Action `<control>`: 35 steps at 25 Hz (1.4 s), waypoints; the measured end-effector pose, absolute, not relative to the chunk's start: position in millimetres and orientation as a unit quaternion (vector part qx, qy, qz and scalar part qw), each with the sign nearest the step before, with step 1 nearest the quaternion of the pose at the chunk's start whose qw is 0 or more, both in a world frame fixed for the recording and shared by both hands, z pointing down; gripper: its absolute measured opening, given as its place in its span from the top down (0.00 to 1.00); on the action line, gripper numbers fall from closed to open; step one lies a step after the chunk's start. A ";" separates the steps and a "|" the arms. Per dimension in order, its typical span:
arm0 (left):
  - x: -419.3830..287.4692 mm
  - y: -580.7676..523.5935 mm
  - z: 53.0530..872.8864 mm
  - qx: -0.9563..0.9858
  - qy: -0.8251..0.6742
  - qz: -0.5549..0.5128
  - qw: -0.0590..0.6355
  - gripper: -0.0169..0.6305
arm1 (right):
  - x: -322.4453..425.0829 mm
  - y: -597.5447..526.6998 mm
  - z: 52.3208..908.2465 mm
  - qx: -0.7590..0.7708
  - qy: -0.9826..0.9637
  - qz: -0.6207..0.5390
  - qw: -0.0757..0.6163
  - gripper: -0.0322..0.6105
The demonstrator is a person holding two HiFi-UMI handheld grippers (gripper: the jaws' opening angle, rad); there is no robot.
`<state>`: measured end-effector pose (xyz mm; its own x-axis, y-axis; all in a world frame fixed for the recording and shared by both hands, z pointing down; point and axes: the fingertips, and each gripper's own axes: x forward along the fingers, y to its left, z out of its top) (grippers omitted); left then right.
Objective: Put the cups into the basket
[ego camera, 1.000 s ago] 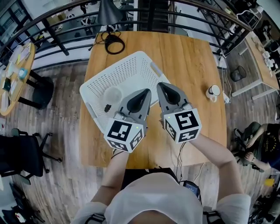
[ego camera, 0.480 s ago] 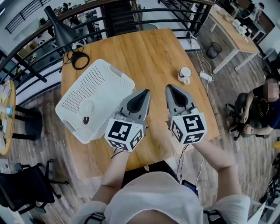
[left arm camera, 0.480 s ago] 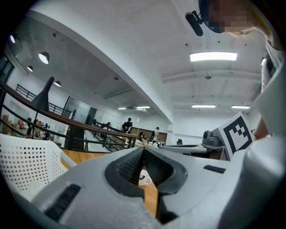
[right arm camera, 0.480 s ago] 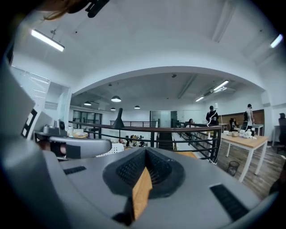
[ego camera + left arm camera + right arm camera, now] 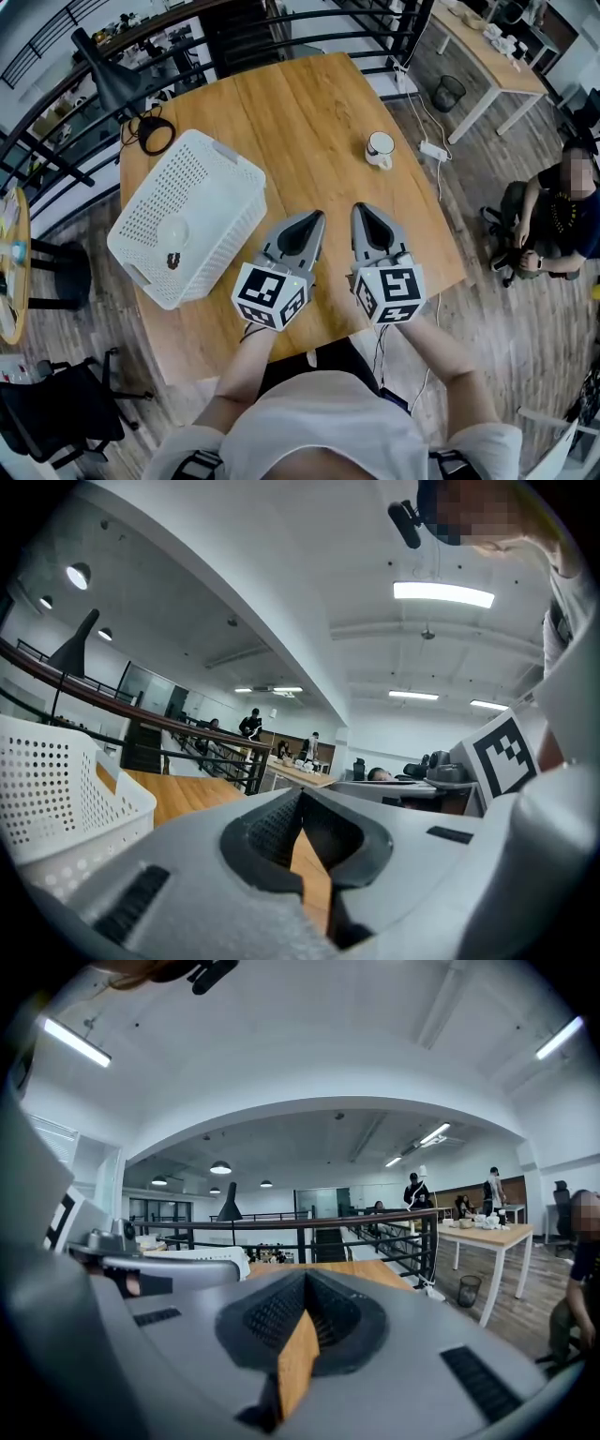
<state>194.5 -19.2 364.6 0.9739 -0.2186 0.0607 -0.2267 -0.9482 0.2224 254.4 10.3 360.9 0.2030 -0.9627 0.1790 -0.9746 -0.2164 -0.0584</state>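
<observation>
We see a white perforated plastic basket (image 5: 208, 187) standing upright and open-topped along the bench's left edge, turned askew to the edges, with its left corner reaching that edge or slightly past it. Inside it, on the floor toward the near side, lies a pale, translucent round shape that looks like a clear cup (image 5: 174, 231), though we cannot make out its pose. A small white mug (image 5: 380, 148) stands upright on the bare wood close to the bench's right edge, toward the far right corner, well apart from the basket.
</observation>
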 end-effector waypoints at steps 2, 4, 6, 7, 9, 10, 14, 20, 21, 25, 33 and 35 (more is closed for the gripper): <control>195.2 -16.8 361.2 0.988 -0.113 0.018 0.100 0.96 | 255.1 11.9 360.4 0.776 -0.624 0.088 0.033 0.93; 193.8 -17.4 356.4 0.989 -0.113 0.008 0.100 0.96 | 254.5 11.8 359.0 0.776 -0.625 0.086 0.032 0.93; 191.9 -19.3 351.9 0.988 -0.112 -0.005 0.110 0.96 | 254.6 10.3 357.2 0.775 -0.625 0.084 0.030 0.93; 191.1 -20.7 351.0 0.987 -0.113 -0.007 0.113 0.96 | 255.1 9.3 356.5 0.775 -0.625 0.083 0.028 0.93; 190.5 -23.1 351.2 0.987 -0.118 -0.005 0.111 0.96 | 256.5 7.6 355.7 0.776 -0.625 0.082 0.025 0.93; 190.9 -23.7 351.6 0.987 -0.118 -0.005 0.111 0.96 | 257.7 6.9 355.5 0.776 -0.626 0.081 0.023 0.93; 195.8 -24.3 354.7 0.986 -0.117 -0.006 0.115 0.96 | 267.7 3.8 358.3 0.775 -0.626 0.083 0.020 0.93; 208.2 -26.0 360.6 0.986 -0.118 -0.004 0.119 0.96 | 289.0 -6.3 363.5 0.761 -0.642 0.094 0.019 0.83; 211.4 -27.0 361.8 0.986 -0.120 -0.002 0.120 0.96 | 292.7 -8.2 365.3 0.757 -0.645 0.099 0.021 0.76; 226.8 -31.2 367.6 0.984 -0.126 0.001 0.125 0.96 | 312.2 -14.0 377.9 0.753 -0.647 0.112 0.033 0.60; 253.5 -42.2 381.8 0.980 -0.143 0.011 0.136 0.96 | 363.2 -27.6 401.2 0.763 -0.632 0.130 0.048 0.39; 259.4 -45.5 385.3 0.979 -0.148 0.012 0.137 0.96 | 376.6 -33.3 406.0 0.765 -0.628 0.127 0.060 0.36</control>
